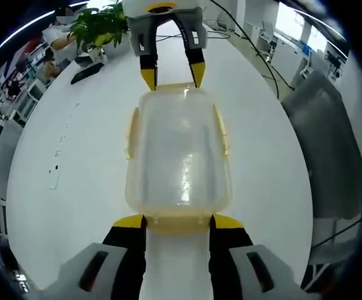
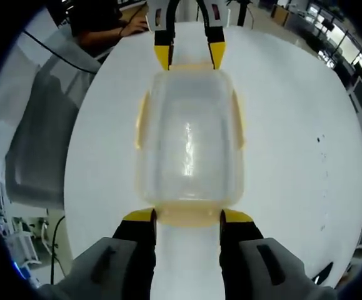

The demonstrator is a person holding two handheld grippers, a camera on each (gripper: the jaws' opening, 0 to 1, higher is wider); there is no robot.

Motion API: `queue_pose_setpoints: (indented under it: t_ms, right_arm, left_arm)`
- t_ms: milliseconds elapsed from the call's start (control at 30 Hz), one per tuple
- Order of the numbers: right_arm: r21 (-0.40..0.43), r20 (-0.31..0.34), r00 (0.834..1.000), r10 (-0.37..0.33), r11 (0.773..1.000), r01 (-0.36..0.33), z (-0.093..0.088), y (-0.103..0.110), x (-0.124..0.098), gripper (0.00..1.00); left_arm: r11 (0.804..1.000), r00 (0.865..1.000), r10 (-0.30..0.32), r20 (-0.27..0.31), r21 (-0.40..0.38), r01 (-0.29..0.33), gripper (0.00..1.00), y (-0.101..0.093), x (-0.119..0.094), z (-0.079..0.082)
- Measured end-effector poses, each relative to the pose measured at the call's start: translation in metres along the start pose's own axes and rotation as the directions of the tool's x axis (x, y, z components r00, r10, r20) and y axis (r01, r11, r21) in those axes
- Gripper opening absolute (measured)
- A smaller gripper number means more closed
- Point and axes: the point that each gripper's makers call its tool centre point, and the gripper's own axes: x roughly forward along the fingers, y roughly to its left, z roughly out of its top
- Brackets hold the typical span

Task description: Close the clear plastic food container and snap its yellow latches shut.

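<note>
Container (image 1: pixel 179 150) between left hand-held gripper (image 1: pixel 177 222) and right hand-held gripper (image 2: pixel 188 217)

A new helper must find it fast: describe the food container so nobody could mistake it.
On the big white table, look between the two facing claws, left and right. There sits the container: a clear rounded plastic box, lid on, with pale yellow latches along its edges. Nothing else there is see-through.

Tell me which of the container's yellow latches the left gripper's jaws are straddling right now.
The end latch nearest the left gripper, sitting between its open jaws. The right gripper straddles the opposite end, and the two long-side latches have no gripper at them.
</note>
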Motion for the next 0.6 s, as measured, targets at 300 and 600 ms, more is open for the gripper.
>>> queue_pose_setpoints:
  t_ms: [300,600]
  right_arm:
    - [0.003,0.001,1.000,-0.006,1.000,0.006,0.000,0.001,0.000,0.37]
    - [0.050,0.007,1.000,-0.005,0.999,0.005,-0.004,0.002,0.003,0.45]
  left_arm:
    - [1.000,1.000,0.007,0.008,0.010,-0.007,0.34,-0.001,0.000,0.000]
    - [0.996,0.999,0.014,-0.044,0.085,-0.010,0.46,0.000,0.006,-0.016]
